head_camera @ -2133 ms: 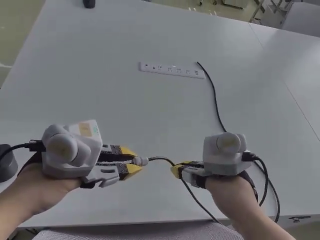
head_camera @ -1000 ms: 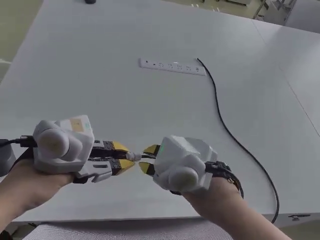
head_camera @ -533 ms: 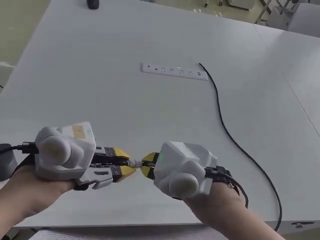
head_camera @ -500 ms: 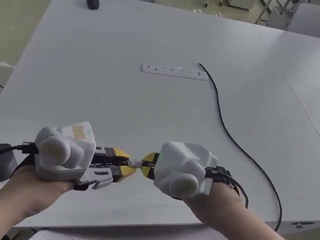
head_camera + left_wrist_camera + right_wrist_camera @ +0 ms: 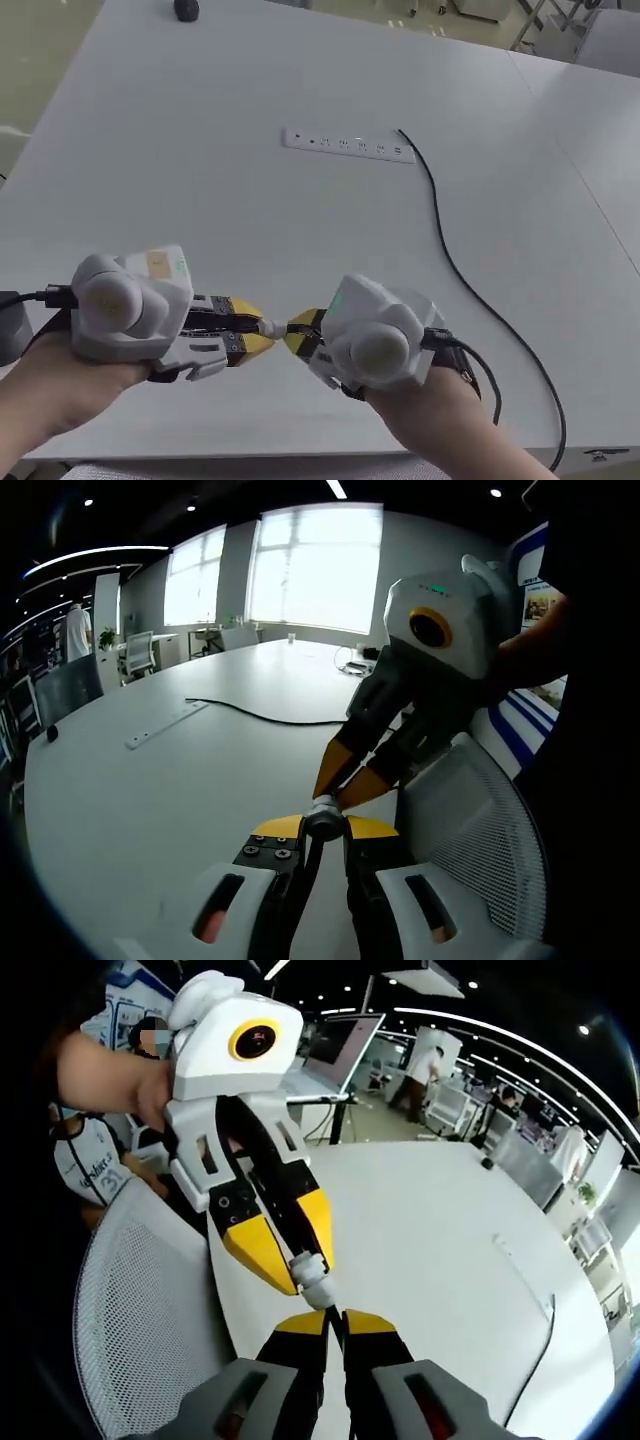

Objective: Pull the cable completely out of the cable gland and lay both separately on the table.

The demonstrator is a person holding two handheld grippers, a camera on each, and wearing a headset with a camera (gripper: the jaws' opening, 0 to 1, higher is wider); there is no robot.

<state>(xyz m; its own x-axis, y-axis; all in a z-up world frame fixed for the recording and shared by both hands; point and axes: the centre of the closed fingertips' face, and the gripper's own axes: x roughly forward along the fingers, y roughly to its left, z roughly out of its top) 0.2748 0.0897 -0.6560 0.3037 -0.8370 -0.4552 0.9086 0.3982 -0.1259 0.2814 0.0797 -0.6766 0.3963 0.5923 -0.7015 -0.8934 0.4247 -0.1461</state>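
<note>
My left gripper (image 5: 262, 330) is shut on a small pale cable gland (image 5: 270, 327) just above the table's near edge. In the left gripper view the gland (image 5: 325, 818) sits between my yellow fingertips (image 5: 275, 827), and a thin black cable (image 5: 312, 865) runs back between the jaws. My right gripper (image 5: 296, 333) meets it tip to tip from the right. In the right gripper view the right gripper (image 5: 335, 1322) is shut on the black cable (image 5: 336, 1330) just below the gland (image 5: 310, 1270). The left gripper (image 5: 290, 1255) hangs above it there.
A white power strip (image 5: 348, 145) lies mid-table, its black cord (image 5: 450, 260) running to the front right edge. A dark object (image 5: 186, 9) sits at the far edge and another (image 5: 8, 335) at the left. A mesh chair (image 5: 140, 1300) stands below the grippers.
The right gripper, first a hand's width to the right with cable showing between the tips, has come left to meet the left gripper's tips. Over the last half second it has rolled slightly.
</note>
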